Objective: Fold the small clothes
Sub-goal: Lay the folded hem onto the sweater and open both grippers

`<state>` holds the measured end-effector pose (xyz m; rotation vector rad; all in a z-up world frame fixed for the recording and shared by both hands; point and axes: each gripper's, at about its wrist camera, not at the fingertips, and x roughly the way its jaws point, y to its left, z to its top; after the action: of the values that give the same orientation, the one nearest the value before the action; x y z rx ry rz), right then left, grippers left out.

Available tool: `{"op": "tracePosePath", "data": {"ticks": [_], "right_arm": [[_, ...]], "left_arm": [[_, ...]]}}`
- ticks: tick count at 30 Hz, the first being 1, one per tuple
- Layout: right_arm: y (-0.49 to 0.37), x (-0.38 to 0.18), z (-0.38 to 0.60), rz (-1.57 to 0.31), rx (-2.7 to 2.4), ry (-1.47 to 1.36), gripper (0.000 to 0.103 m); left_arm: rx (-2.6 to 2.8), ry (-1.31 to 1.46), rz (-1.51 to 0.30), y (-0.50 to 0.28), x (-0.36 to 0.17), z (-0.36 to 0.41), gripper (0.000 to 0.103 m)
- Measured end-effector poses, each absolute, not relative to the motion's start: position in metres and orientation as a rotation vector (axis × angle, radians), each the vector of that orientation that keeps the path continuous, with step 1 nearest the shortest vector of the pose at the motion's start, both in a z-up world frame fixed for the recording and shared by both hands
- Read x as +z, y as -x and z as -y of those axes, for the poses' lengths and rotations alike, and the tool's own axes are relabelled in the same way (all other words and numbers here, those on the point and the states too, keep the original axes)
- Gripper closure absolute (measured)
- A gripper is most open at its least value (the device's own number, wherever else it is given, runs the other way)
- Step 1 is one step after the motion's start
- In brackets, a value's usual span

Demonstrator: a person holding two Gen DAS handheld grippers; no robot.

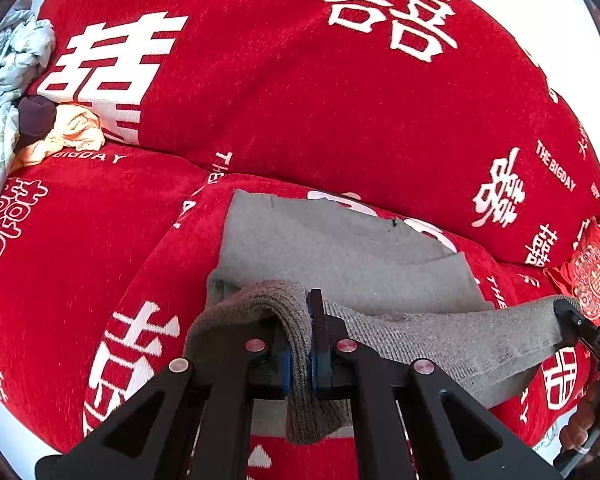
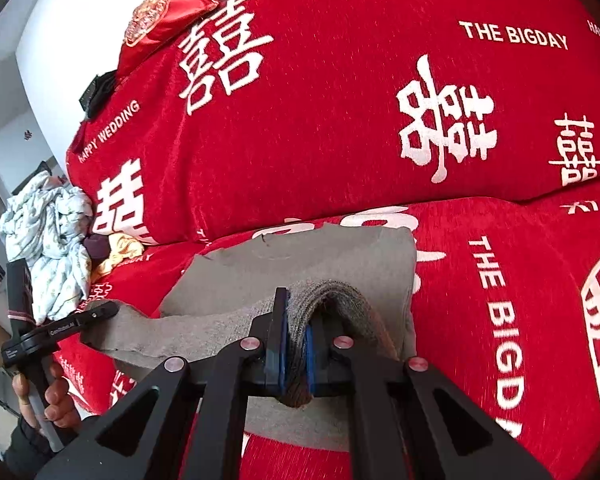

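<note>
While the grey knit garment [image 1: 340, 248] lies partly spread on the red sofa cover [image 1: 284, 92], my left gripper [image 1: 300, 344] is clamped tight on its ribbed hem at one corner. My right gripper [image 2: 296, 344] pinches the hem's other corner, lifting that edge off the seat. A heap of unfolded clothes [image 2: 52, 240] sits at the sofa's far end.
</note>
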<state>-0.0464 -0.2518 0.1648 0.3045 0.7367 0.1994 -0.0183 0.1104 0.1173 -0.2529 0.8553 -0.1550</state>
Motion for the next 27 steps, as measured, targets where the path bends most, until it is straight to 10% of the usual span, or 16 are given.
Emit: {"op": "tracePosePath", "data": {"ticks": [27], "right_arm": [[-0.065,0.121,0.259,-0.908,0.095,-0.256,0.096]], "left_arm": [[-0.083,0.111,-0.965,-0.089,0.087,-0.077,0.096]]}}
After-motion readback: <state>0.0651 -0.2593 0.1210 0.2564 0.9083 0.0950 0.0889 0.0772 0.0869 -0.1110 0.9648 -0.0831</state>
